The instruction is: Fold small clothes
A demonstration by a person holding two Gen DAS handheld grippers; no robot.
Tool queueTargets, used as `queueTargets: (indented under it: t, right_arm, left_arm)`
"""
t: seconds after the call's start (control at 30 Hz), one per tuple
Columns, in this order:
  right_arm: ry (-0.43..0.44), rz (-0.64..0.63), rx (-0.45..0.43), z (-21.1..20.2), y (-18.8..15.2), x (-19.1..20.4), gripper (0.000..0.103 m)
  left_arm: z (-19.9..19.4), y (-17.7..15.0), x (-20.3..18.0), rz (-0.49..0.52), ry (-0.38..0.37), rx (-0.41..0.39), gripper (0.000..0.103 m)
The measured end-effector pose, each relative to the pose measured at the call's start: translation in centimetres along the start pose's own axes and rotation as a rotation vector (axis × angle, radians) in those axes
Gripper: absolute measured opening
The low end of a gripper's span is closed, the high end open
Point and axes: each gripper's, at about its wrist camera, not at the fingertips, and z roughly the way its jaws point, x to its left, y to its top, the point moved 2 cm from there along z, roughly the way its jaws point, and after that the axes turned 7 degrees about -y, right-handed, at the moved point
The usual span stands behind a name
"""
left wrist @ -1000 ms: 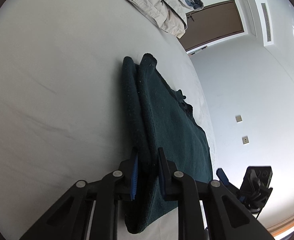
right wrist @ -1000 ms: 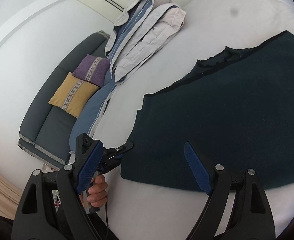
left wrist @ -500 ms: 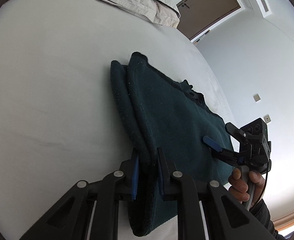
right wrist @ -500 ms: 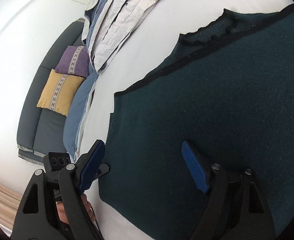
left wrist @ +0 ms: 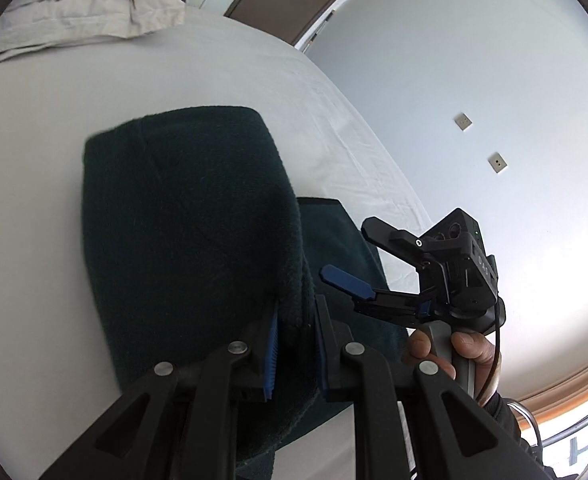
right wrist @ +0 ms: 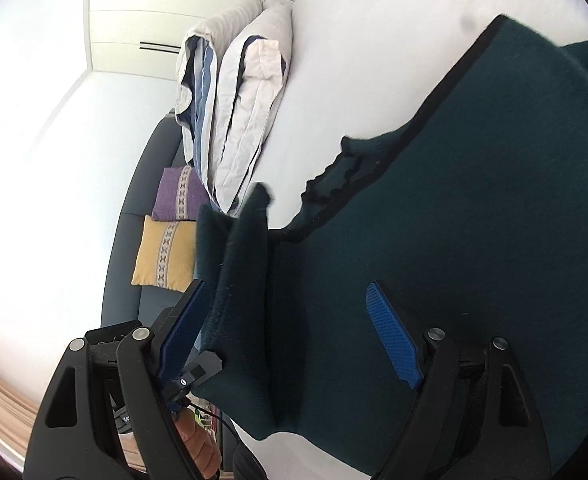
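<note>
The white bed (left wrist: pixel 46 128) fills most of both views, its far edges cut off by the round lens border. On it lies the dark green garment (right wrist: pixel 473 208), the task's thing, with a black trim and a scalloped neckline; its right side runs out of the right wrist view, so its full outline cannot be made out. In the left wrist view a raised fold of the same garment (left wrist: pixel 182 216) hides the layer under it, and only a strip of the flat part shows to its right.

A grey sofa (right wrist: pixel 134 216) stands beside the bed, half hidden behind the bedding. It holds a purple cushion (right wrist: pixel 176 194) and a yellow cushion (right wrist: pixel 166 256) just below it, the yellow one partly covered by lifted cloth. A folded duvet (right wrist: pixel 250 92) in pale grey and blue lies at the head of the bed.

The left gripper (left wrist: pixel 295 338) is pinching the edge of the garment, its blue pads pressed onto the thick fold, lifted off the bed. The right gripper (right wrist: pixel 290 336) is spread wide over the flat garment; its jaws have just been opening slightly, and the pads do not press on the cloth that shows between them. A hand (left wrist: pixel 449 352) grips its handle, the wrist cut off at the picture's edge. Two small wall plates are too small to read
</note>
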Motion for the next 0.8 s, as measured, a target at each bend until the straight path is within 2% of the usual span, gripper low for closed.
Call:
queueTargets:
  t: [0.07,0.13,0.23,0.3,0.4,0.5,0.63,0.8]
  right_arm:
    - [-0.009,0.037,-0.009,-1.3,0.9,-1.9,0.081]
    - [-0.023,0.083,-0.005,-1.9,1.4,-3.7,0.079]
    - [-0.001,0.069,0.006,-2.6,1.3,-4.4,0.079]
    - [-0.019,0.051,0.013,-2.2,1.6,-4.1,0.080]
    - [-0.031,0.048,0.033,-0.9,1.6,-3.3,0.080]
    - [-0.059,0.024,0.071,0.2,1.0,-2.3,0.080]
    - [-0.152,-0.005,0.120,1.8,1.0,-1.4,0.080]
    - [-0.163,-0.014,0.174,2.0,0.8,-0.9,0.078]
  left_arm:
    - [3.5,-0.5,-0.1,-0.006,-0.005,0.032,0.018]
    - [6.3,-1.4,1.0,-0.060,-0.009,0.070,0.021]
    - [6.1,-2.0,1.1,-0.079,-0.058,0.025,0.029]
    - [4.7,-2.1,0.5,-0.079,-0.080,0.012,0.053]
    - [2.1,-2.3,-1.9,0.002,-0.077,-0.028,0.070]
    - [-0.2,-3.5,-2.8,0.060,-0.101,-0.057,0.072]
    - [-0.4,-5.7,-1.2,0.029,-0.061,-0.034,0.071]
    - [-0.2,-7.7,0.9,-0.020,-0.055,-0.022,0.064]
